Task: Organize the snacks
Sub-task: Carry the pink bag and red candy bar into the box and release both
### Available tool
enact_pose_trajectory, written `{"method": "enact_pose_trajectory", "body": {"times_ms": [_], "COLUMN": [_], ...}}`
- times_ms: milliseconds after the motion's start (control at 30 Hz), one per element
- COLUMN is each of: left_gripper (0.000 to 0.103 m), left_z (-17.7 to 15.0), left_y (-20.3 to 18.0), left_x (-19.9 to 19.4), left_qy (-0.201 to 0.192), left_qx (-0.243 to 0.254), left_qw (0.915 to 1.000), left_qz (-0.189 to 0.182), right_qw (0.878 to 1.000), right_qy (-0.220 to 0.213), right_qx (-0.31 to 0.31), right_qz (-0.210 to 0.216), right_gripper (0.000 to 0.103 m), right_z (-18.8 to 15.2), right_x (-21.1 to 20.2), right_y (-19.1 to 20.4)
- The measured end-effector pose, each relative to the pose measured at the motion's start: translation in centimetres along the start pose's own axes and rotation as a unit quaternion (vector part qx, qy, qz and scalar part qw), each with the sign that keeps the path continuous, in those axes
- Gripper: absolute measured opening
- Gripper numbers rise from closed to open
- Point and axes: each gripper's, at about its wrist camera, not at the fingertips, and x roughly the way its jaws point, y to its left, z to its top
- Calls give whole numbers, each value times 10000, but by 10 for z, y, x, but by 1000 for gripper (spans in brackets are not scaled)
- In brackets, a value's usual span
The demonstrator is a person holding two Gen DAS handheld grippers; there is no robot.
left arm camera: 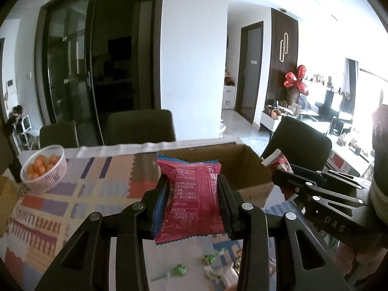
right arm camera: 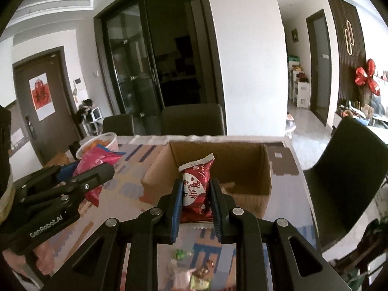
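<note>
My left gripper (left arm camera: 194,189) is shut on a pink snack packet (left arm camera: 191,198) and holds it above the table, just in front of an open cardboard box (left arm camera: 245,167). My right gripper (right arm camera: 196,191) is shut on a dark red snack packet (right arm camera: 196,189) with white lettering, held in front of the same box (right arm camera: 242,160). In the left wrist view the right gripper (left arm camera: 281,169) shows at the right with its red packet (left arm camera: 276,160) at the box's right wall. In the right wrist view the left gripper (right arm camera: 97,172) shows at the left with the pink packet (right arm camera: 94,165).
A white basket of oranges (left arm camera: 43,167) stands at the table's far left. Small wrapped candies (left arm camera: 179,269) lie on the patterned tablecloth (left arm camera: 60,206) below the grippers. Dark chairs (left arm camera: 140,126) stand behind and to the right of the table.
</note>
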Motion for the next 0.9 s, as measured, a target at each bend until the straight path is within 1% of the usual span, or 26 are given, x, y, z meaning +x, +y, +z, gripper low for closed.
{"method": "enact_pose_trajectory", "body": {"times_ms": [133, 333, 533, 700, 800, 833, 867, 900], "left_gripper": [38, 38, 38, 38, 40, 41, 53, 65], "left_z": [18, 35, 42, 42, 43, 43, 44, 44], "left_y": [4, 10, 16, 19, 19, 20, 20, 20], "left_x": [12, 40, 75, 106, 119, 121, 124, 125], "left_qy": [-5, 151, 411, 626, 671, 660, 663, 670], "left_qx": [37, 78, 84, 55, 85, 66, 46, 48], "left_qw": [10000, 9998, 9989, 9975, 9974, 9975, 9976, 9977], "left_qz": [-58, -115, -219, -308, -259, -229, -172, -109], "right_qw": [10000, 10000, 9997, 9991, 9986, 9985, 9985, 9982], "right_qy": [-58, 30, 235, 387, 467, 481, 480, 482], "right_qx": [4, -21, -40, -30, -24, -19, -9, 7], "right_qz": [29, -33, -101, -177, -237, -252, -277, -353], "right_gripper": [23, 23, 23, 23, 23, 23, 24, 31], "right_z": [18, 35, 42, 44, 43, 45, 45, 45], "right_x": [10, 32, 58, 78, 88, 91, 93, 95], "right_y": [-1, -8, -17, -23, -27, -26, -26, -27]}}
